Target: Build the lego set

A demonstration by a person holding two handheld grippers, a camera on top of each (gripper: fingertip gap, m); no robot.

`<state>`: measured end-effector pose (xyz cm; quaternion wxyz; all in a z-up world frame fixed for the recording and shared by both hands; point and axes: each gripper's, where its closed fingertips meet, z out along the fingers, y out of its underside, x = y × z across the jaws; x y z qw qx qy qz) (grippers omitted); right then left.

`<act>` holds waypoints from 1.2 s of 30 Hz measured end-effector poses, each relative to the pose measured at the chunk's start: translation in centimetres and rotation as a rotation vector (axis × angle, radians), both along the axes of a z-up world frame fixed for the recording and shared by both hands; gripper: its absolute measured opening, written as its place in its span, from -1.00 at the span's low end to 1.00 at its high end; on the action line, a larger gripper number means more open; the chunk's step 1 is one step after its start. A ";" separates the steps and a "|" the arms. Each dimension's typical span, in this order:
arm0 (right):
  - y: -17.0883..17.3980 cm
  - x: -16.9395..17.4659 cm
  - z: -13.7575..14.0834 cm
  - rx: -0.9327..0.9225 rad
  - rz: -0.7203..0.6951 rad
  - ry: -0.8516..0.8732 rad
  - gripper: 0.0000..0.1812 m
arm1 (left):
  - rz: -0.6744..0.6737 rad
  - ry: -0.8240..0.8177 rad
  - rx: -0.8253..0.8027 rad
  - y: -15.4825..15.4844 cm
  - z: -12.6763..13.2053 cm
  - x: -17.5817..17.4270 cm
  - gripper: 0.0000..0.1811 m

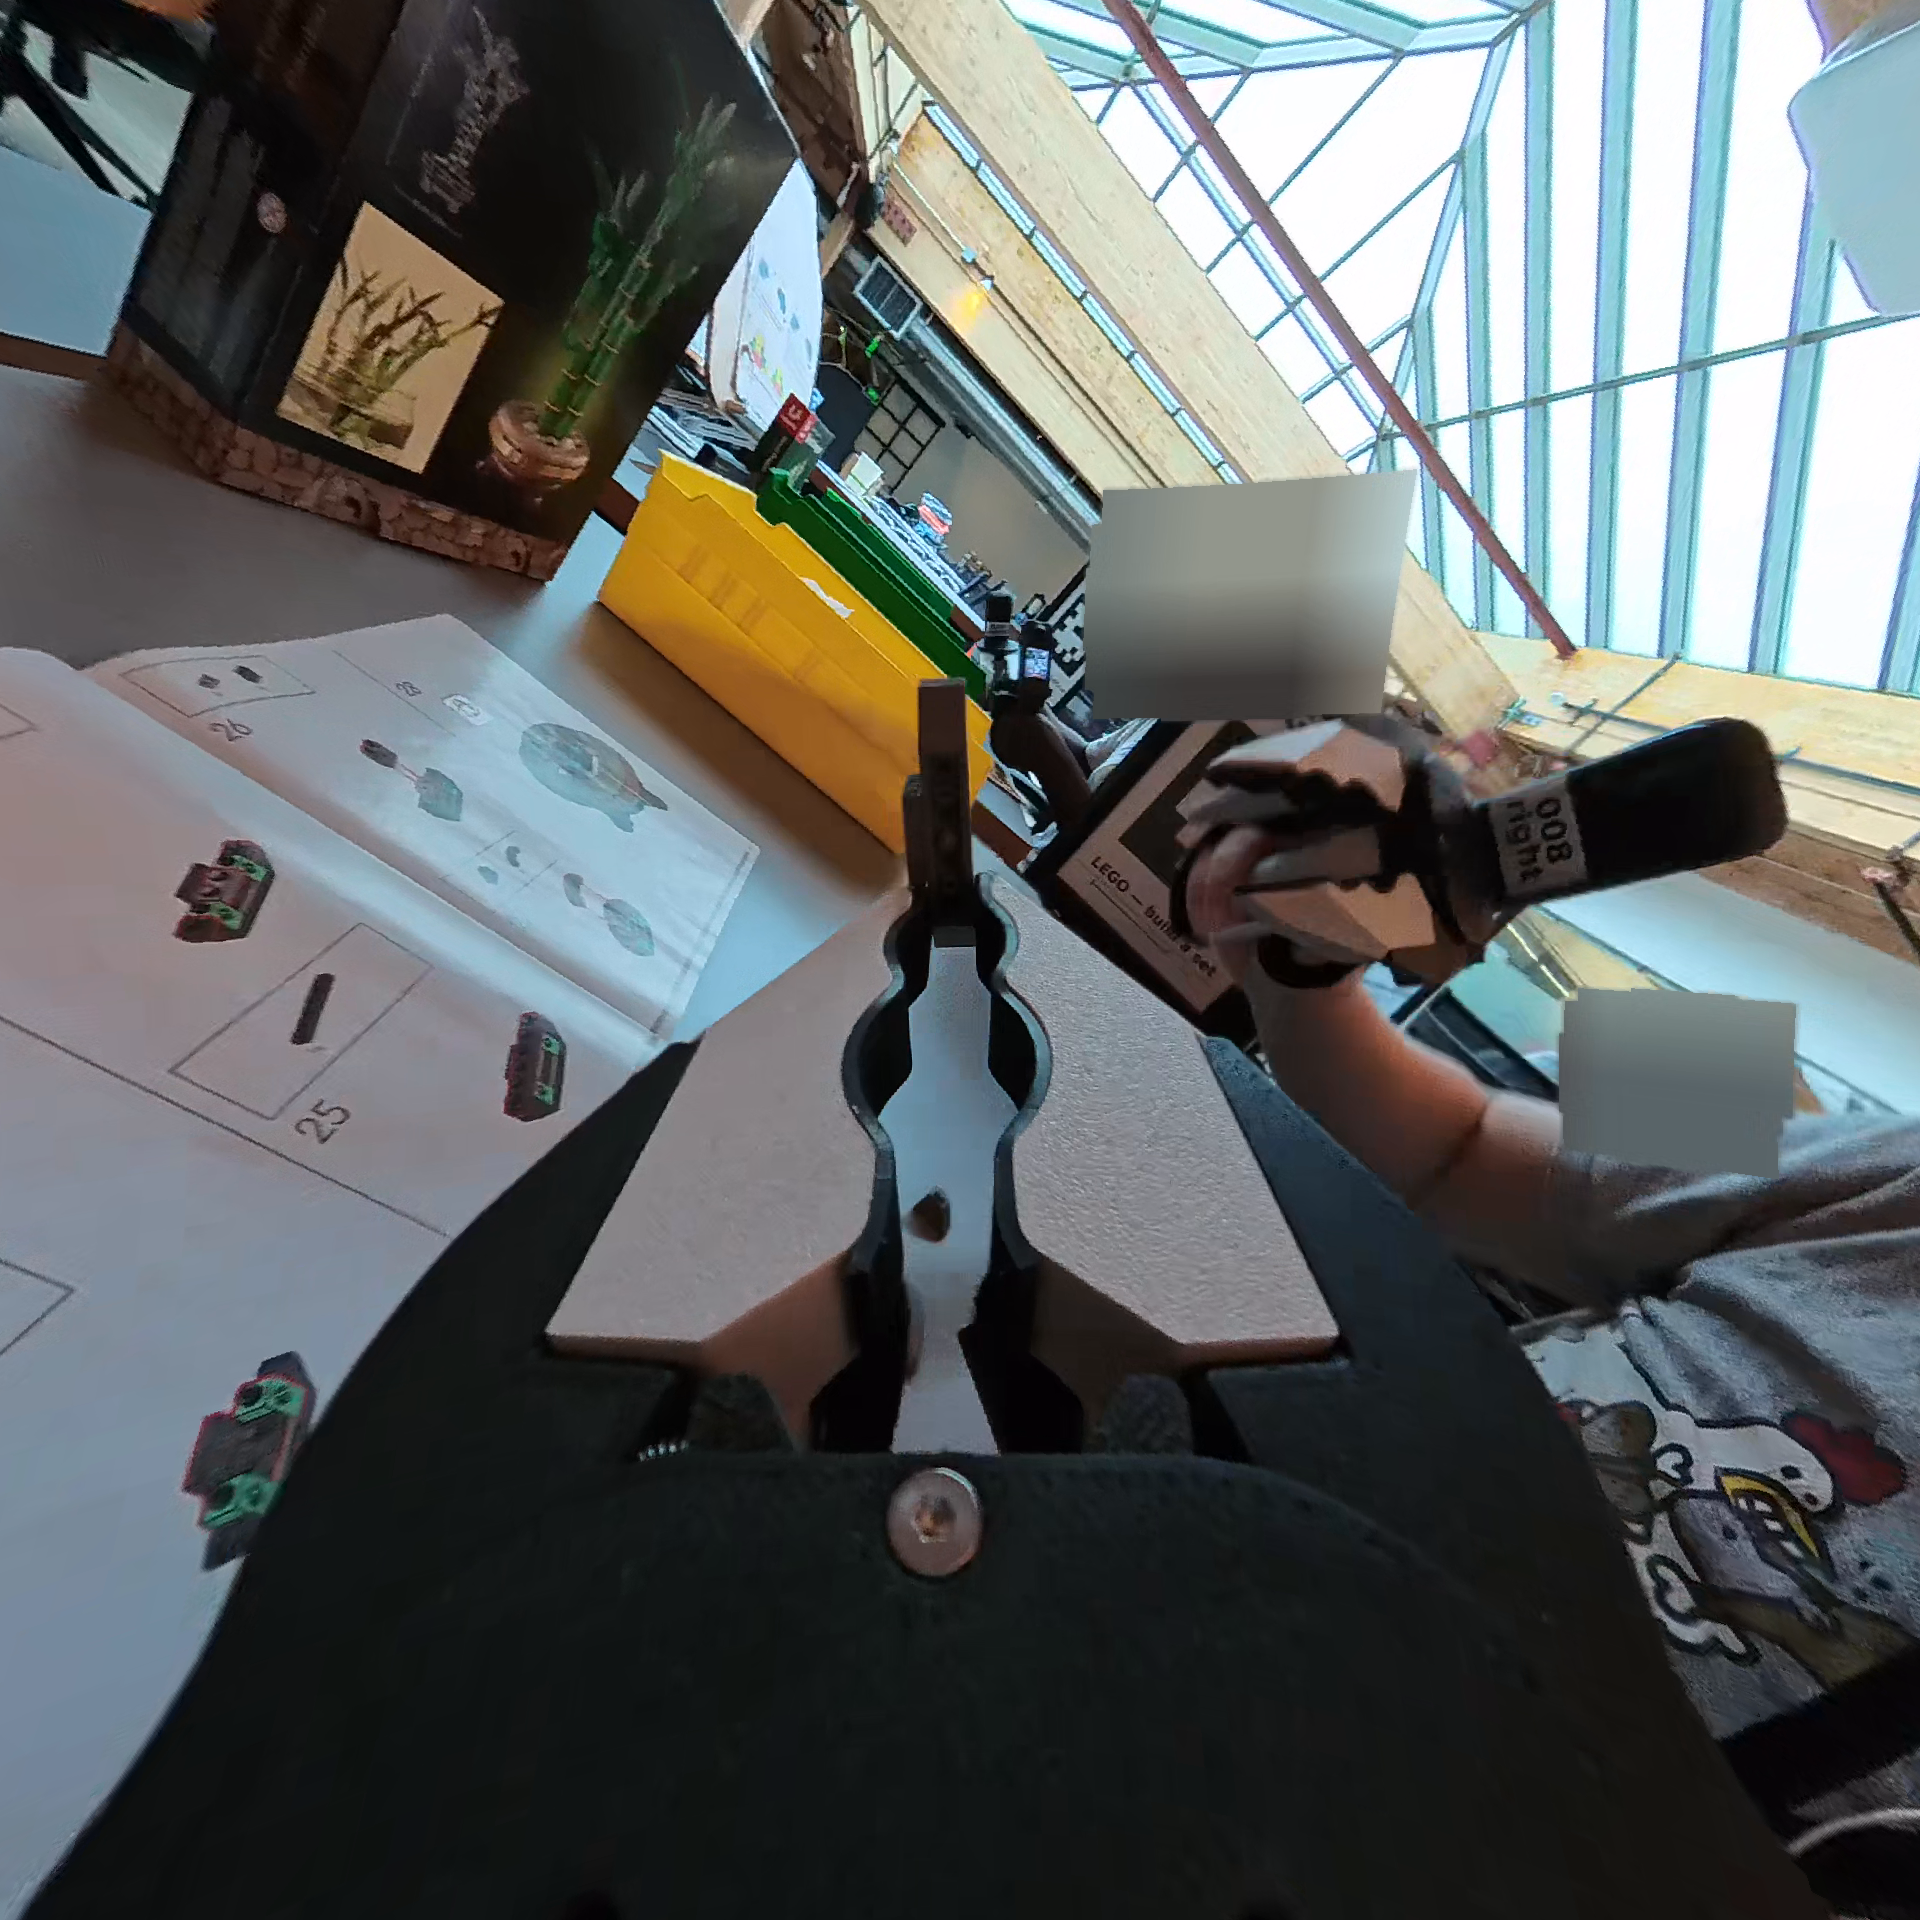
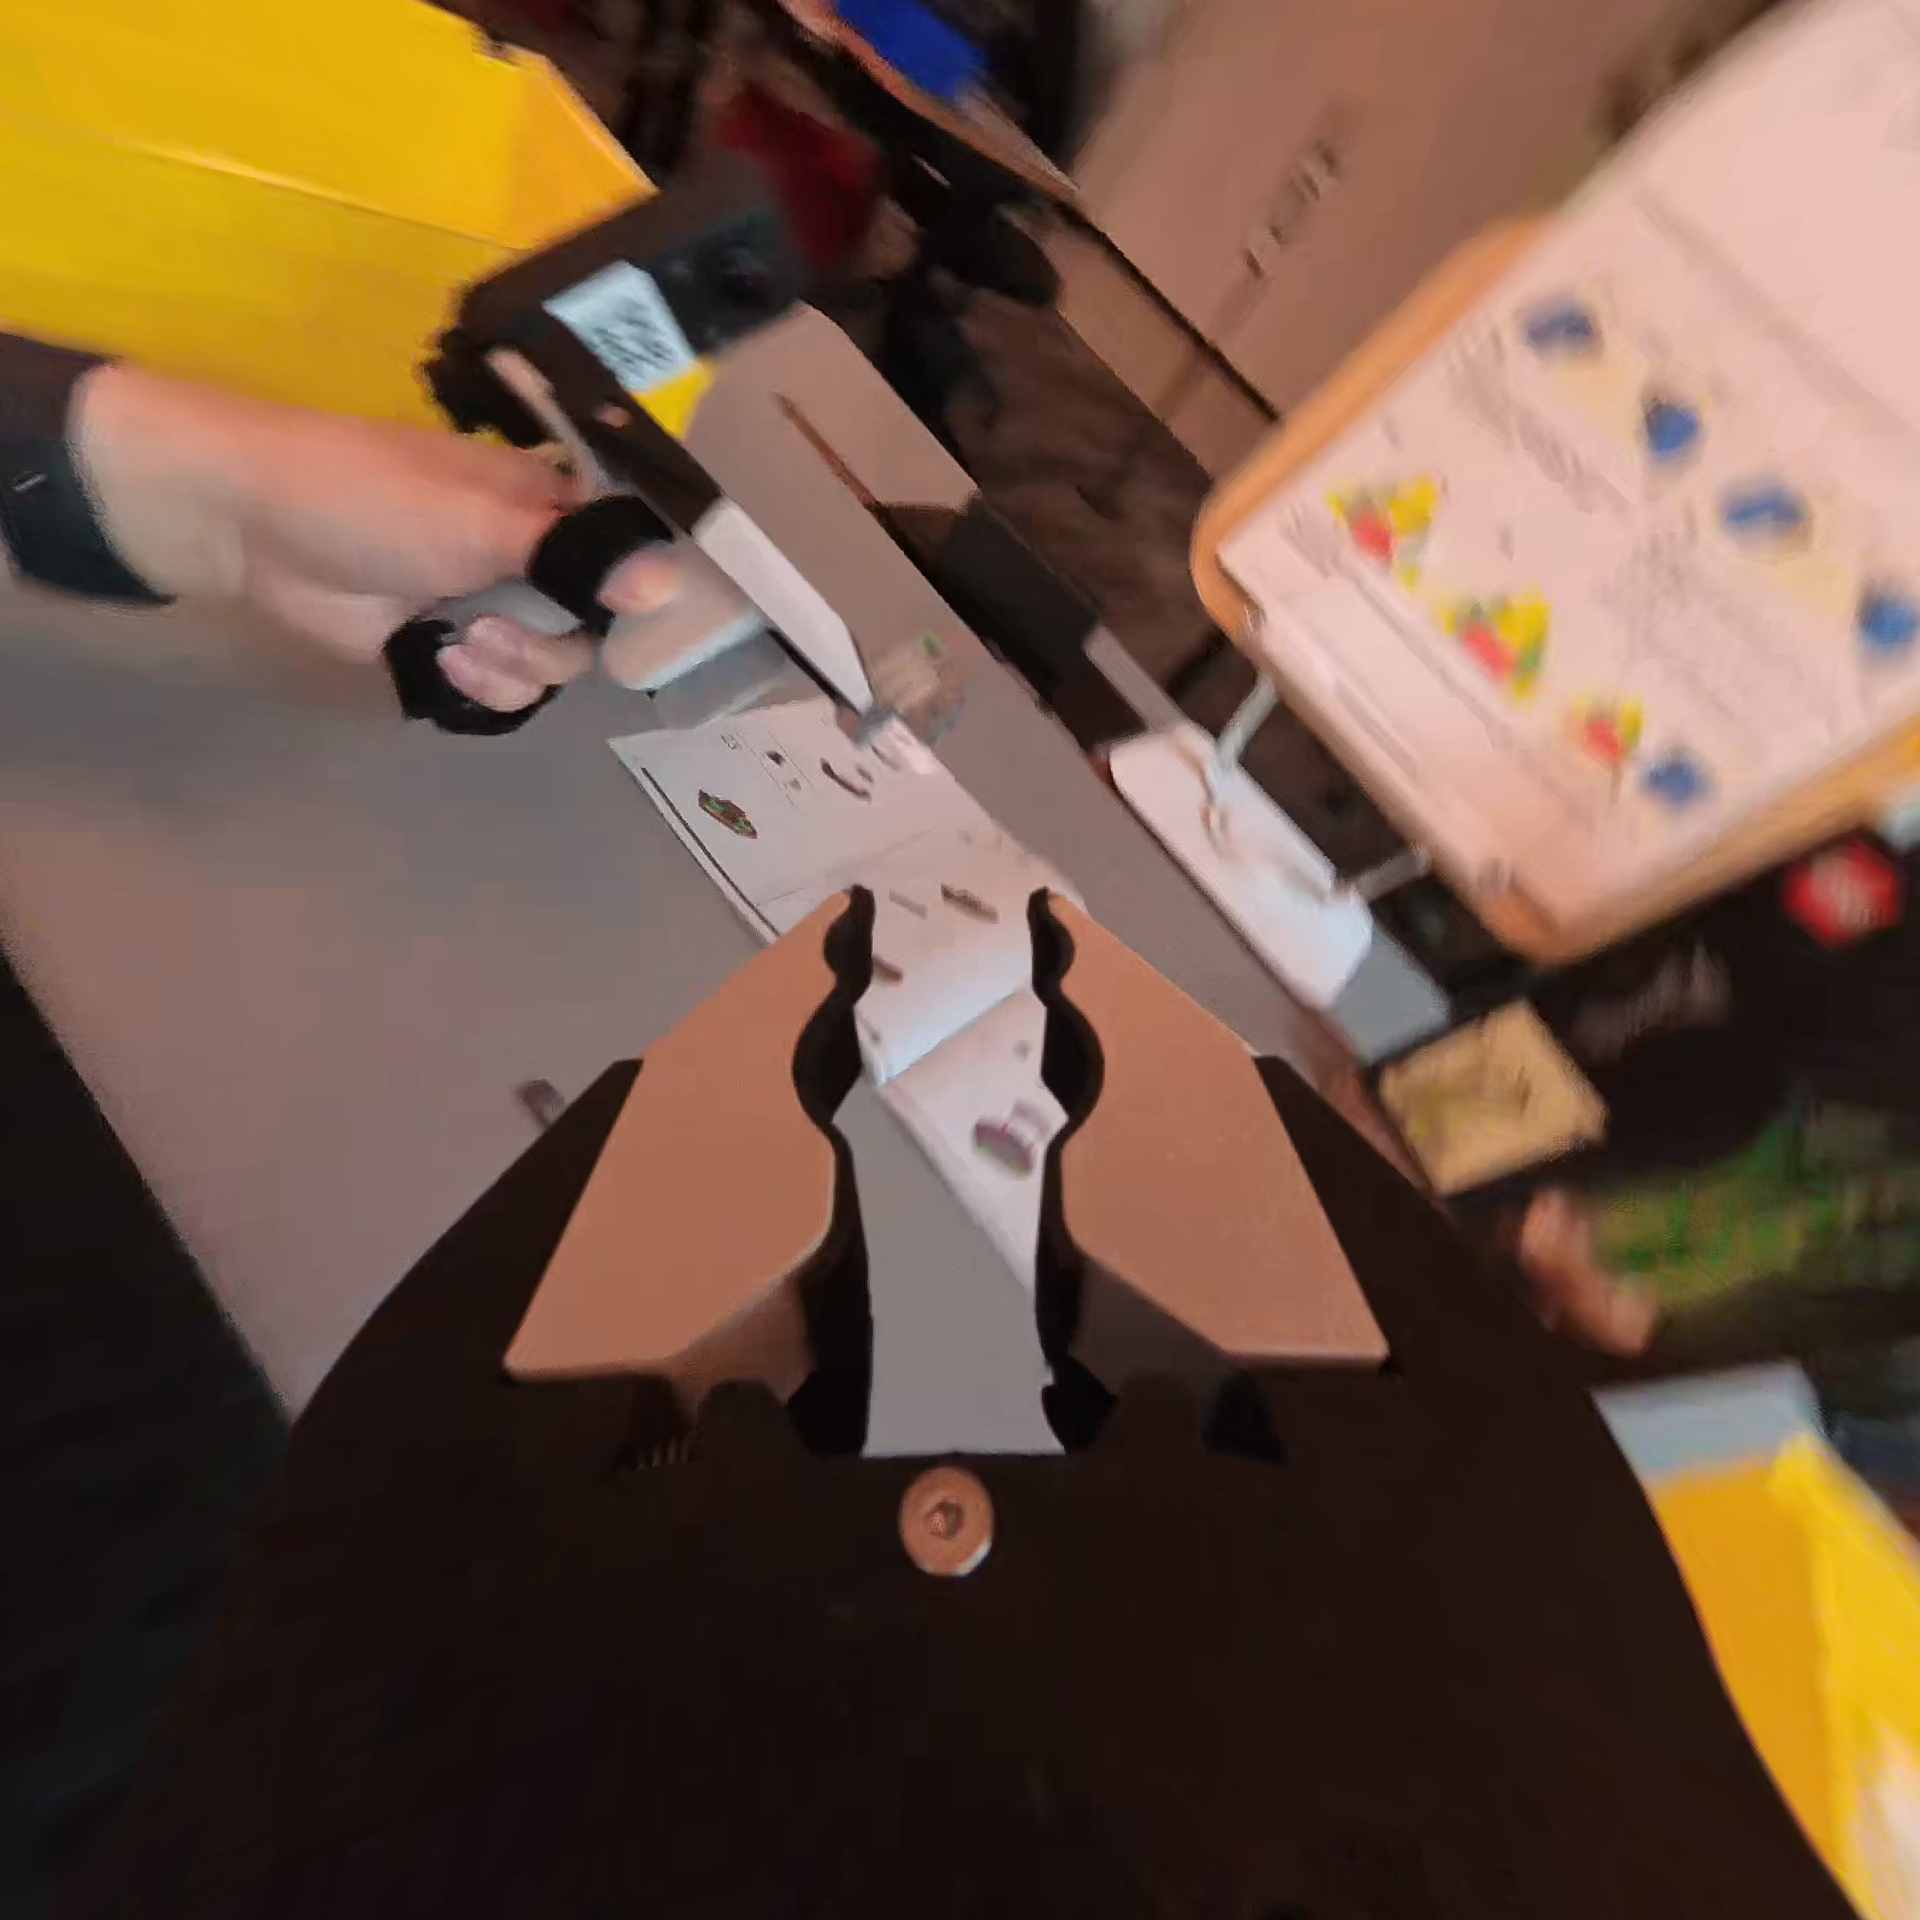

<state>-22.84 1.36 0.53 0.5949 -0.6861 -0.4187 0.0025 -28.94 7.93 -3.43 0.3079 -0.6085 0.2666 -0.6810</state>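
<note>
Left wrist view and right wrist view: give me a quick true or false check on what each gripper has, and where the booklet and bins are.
1. The left gripper is shut on a thin dark piece. True.
2. The right gripper holds a green brick. False: its jaws stand apart with nothing between them.
3. The instruction booklet lies open on the table. True.
4. The yellow bin stands on top of the booklet. False: it stands on the table beyond the booklet.
5. The set's box stands upright behind the booklet. True.
</note>
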 end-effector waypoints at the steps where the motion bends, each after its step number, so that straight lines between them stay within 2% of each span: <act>1: -0.3 0.8 -0.9 -0.062 -0.110 0.054 -0.68 | 0.004 -0.007 0.008 -0.1 0.2 0.0 -0.94; 5: -2.6 1.9 -6.3 -0.290 -0.409 0.242 -0.70 | 0.019 -0.002 0.047 -0.6 0.7 0.1 -0.94; 8: -4.2 1.5 -11.1 -0.492 -0.486 0.240 -0.74 | 0.014 -0.018 0.014 -0.8 0.9 -0.1 -0.94; 10: -4.8 1.8 -12.6 -0.554 -0.516 0.241 -0.72 | 0.023 -0.032 0.009 -0.7 1.2 -0.2 -0.94; 18: -4.3 1.3 -15.7 -0.702 -0.587 0.280 -0.64 | 0.034 -0.045 0.013 -0.5 1.7 -0.8 -0.94; 23: -3.5 1.7 -16.7 -0.722 -0.627 0.191 -0.67 | 0.003 -0.038 0.009 -1.2 1.5 -0.3 -0.94; 24: -3.4 1.9 -16.9 -0.715 -0.631 0.167 -0.73 | -0.007 -0.038 0.010 -1.5 1.6 -0.2 -0.95; 27: -3.5 1.6 -17.1 -0.730 -0.601 0.182 -0.89 | -0.028 -0.029 0.019 -1.9 1.5 0.1 -0.94; 32: -3.6 1.7 -17.1 -0.722 -0.577 0.143 -0.90 | -0.055 -0.013 0.016 -2.4 1.2 0.5 -0.95; 36: -4.0 1.8 -17.1 -0.759 -0.448 0.097 -0.91 | -0.067 -0.018 0.014 -2.6 1.4 0.6 -0.95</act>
